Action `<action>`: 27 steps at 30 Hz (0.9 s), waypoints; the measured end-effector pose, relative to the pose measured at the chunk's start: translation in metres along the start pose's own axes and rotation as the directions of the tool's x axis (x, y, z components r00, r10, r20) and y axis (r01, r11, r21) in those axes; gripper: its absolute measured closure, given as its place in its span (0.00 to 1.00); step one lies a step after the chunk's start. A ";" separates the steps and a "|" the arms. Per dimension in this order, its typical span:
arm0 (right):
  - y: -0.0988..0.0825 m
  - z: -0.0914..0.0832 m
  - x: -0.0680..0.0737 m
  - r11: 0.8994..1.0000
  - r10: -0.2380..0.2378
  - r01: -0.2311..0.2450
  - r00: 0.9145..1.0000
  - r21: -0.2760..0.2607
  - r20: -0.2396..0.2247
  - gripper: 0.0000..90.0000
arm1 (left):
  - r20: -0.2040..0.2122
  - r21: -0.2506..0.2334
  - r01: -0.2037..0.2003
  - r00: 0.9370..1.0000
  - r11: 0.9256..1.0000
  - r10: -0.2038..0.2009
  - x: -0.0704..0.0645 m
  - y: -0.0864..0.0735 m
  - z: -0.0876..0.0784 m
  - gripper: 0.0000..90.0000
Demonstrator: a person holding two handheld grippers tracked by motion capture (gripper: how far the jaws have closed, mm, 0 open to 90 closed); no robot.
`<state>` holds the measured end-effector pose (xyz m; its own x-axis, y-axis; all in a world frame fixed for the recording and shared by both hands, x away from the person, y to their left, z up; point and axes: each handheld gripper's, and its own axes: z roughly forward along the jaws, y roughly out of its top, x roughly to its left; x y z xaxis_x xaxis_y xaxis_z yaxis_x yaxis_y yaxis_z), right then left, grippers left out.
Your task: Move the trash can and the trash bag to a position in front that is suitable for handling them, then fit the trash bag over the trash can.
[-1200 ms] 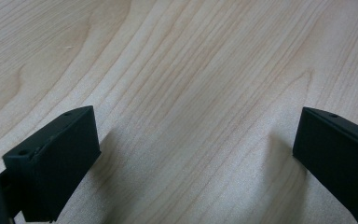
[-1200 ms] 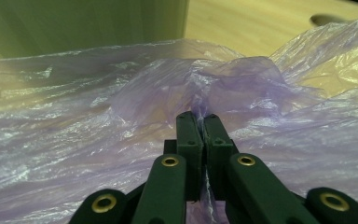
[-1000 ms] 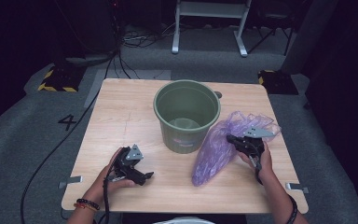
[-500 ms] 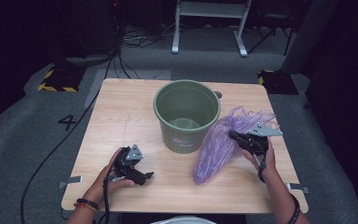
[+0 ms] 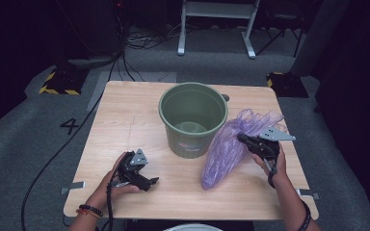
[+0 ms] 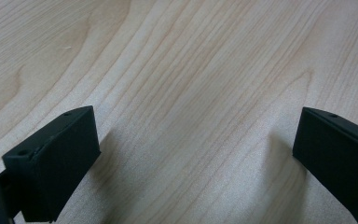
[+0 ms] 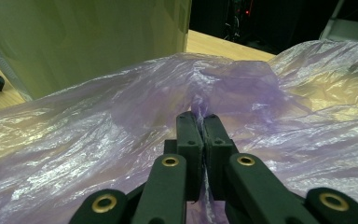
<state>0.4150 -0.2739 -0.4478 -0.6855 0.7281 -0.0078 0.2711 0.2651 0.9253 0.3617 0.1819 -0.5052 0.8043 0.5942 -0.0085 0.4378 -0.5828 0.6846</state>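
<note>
**Right jaws pinch purple bag beside bucket**

Your right gripper point(image 5: 243, 139) clamps a fold of the thin crinkled purple plastic bag point(image 5: 226, 151), which lies touching the round green plastic bucket point(image 5: 192, 118). Your left gripper point(image 5: 151, 182) rests on the light wooden table point(image 5: 125, 115), jaws wide, empty. Floor marking reads "4" point(image 5: 70, 126); bucket label unreadable.

Open hand-held gripper point(image 6: 193, 158) just above bare wooden table point(image 6: 191, 70).

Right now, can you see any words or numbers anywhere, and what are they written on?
"4": a dark number on the grey carpet floor, left of the light wooden table.
A small pinkish label on the front of the round green plastic bucket: too blurred to read.
The crinkly purple plastic bag carries no writing that I can see.
</note>
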 end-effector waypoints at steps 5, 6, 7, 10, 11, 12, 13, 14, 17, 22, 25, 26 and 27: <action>0.001 -0.001 0.000 1.000 -0.002 0.002 1.000 -0.006 -0.002 0.98 | 0.001 0.000 -0.001 1.000 1.000 0.001 0.000 0.000 0.000 0.00; 0.001 -0.001 0.000 1.000 -0.002 0.002 1.000 -0.007 -0.004 0.98 | 0.001 0.000 -0.001 1.000 1.000 0.001 0.000 0.000 0.000 0.00; 0.002 -0.001 0.000 1.000 -0.004 0.004 1.000 -0.008 -0.004 0.98 | 0.001 0.001 -0.001 1.000 1.000 0.001 0.000 0.000 0.000 0.00; 0.003 -0.001 0.000 1.000 -0.001 0.001 1.000 -0.012 -0.001 0.98 | 0.001 0.002 -0.003 1.000 1.000 0.003 0.000 0.000 0.000 0.00; 0.003 -0.001 0.000 1.000 -0.002 0.002 1.000 -0.012 -0.003 0.98 | 0.001 0.001 -0.001 1.000 1.000 0.001 0.000 0.000 0.000 0.00; 0.003 -0.001 -0.001 1.000 -0.005 0.005 1.000 -0.013 -0.002 0.98 | 0.002 0.002 -0.003 1.000 1.000 0.003 0.000 0.000 0.000 0.00; 0.003 -0.001 0.000 1.000 -0.003 0.003 1.000 -0.012 -0.002 0.98 | 0.002 0.002 -0.003 1.000 1.000 0.003 0.000 0.000 0.000 0.00; 0.003 -0.002 0.000 1.000 -0.004 0.004 1.000 -0.013 -0.001 0.98 | 0.001 0.001 -0.002 1.000 1.000 0.002 0.000 0.000 0.000 0.00; 0.003 -0.002 -0.001 1.000 -0.007 0.007 1.000 -0.013 -0.002 0.98 | 0.001 0.002 -0.003 1.000 1.000 0.003 0.000 0.000 0.000 0.00; 0.006 -0.001 -0.003 1.000 0.002 -0.002 1.000 -0.025 -0.003 0.98 | 0.000 0.001 -0.003 1.000 1.000 0.003 0.000 0.000 0.000 0.00; 0.007 -0.001 -0.003 1.000 -0.002 0.002 1.000 -0.026 -0.004 0.98 | 0.000 0.001 -0.003 1.000 1.000 0.003 0.000 0.000 0.000 0.00; 0.007 -0.001 -0.003 1.000 -0.002 0.002 1.000 -0.028 -0.007 0.98 | 0.000 0.001 -0.003 1.000 1.000 0.003 0.000 0.000 0.000 0.00; 0.008 -0.001 -0.002 1.000 -0.003 0.002 1.000 -0.028 -0.007 0.98 | 0.000 0.001 -0.003 1.000 1.000 0.003 0.000 0.000 0.000 0.00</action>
<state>0.4177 -0.2746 -0.4403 -0.6907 0.7231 -0.0077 0.2502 0.2489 0.9357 0.3616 0.1822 -0.5051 0.8054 0.5927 -0.0061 0.4359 -0.5853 0.6837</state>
